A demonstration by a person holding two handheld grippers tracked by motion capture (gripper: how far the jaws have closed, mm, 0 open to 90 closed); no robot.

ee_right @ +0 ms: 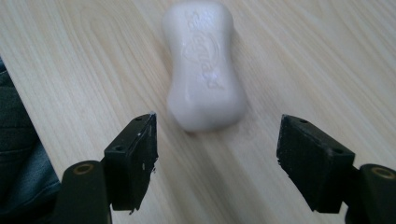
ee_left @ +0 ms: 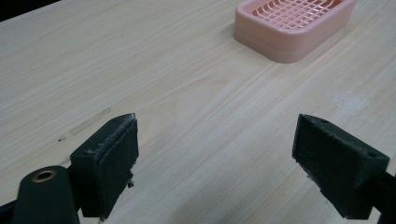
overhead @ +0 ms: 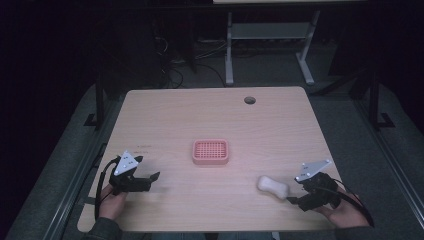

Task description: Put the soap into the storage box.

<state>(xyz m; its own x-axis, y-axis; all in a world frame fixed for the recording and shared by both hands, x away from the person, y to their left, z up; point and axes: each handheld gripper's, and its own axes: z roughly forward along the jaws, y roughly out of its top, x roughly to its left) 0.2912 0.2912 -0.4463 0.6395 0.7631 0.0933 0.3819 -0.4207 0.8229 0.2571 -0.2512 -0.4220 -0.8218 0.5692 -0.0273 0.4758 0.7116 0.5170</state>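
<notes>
soap bar (ee_right: pixel 204 65) flat on table (overhead: pixel 280 125), at 12 o'clock just ahead of right gripper (ee_right: pixel 217 140), not touching | jaws apart | left gripper (ee_left: pixel 215 154) jaws apart over bare wood | pink soap dish (overhead: pixel 210 152) at table centre, 1 o'clock from left gripper

A white soap bar (overhead: pixel 273 186), waisted with rounded ends and embossed lettering on its upper face, is seen lying flat on the worktop (overhead: pixel 280 125) near its front right edge. A pink soap dish (overhead: pixel 211 152), rectangular with rounded corners and a grid-slotted top, is placed upright mid-worktop, empty, well apart from the bar.
</notes>
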